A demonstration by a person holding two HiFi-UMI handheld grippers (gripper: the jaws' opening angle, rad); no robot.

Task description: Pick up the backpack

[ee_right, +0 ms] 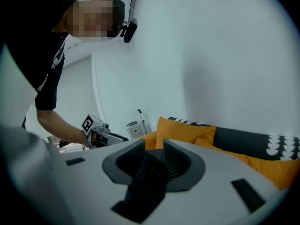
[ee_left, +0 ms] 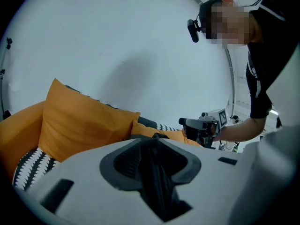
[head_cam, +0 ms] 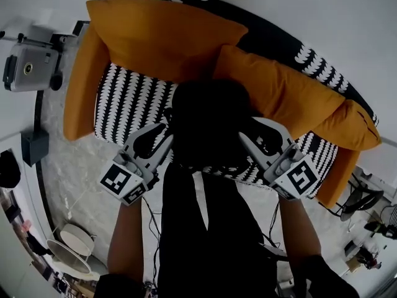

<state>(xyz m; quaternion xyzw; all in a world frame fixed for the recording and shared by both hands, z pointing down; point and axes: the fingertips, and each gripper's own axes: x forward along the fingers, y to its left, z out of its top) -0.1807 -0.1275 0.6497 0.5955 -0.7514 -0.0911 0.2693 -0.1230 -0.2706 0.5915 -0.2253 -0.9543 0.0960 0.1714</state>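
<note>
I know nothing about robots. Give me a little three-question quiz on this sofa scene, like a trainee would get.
1. Multiple choice: the cushions on the sofa are A green, B orange, C blue.
2. True or false: the black backpack lies on the floor.
3. Short answer: what stands between the jaws of the left claw and of the right claw?
Key: 1 B. 2 False, it is up on the sofa. 3 A black strap of the backpack.

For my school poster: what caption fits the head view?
Left tongs and right tongs flank a black backpack on the sofa.
</note>
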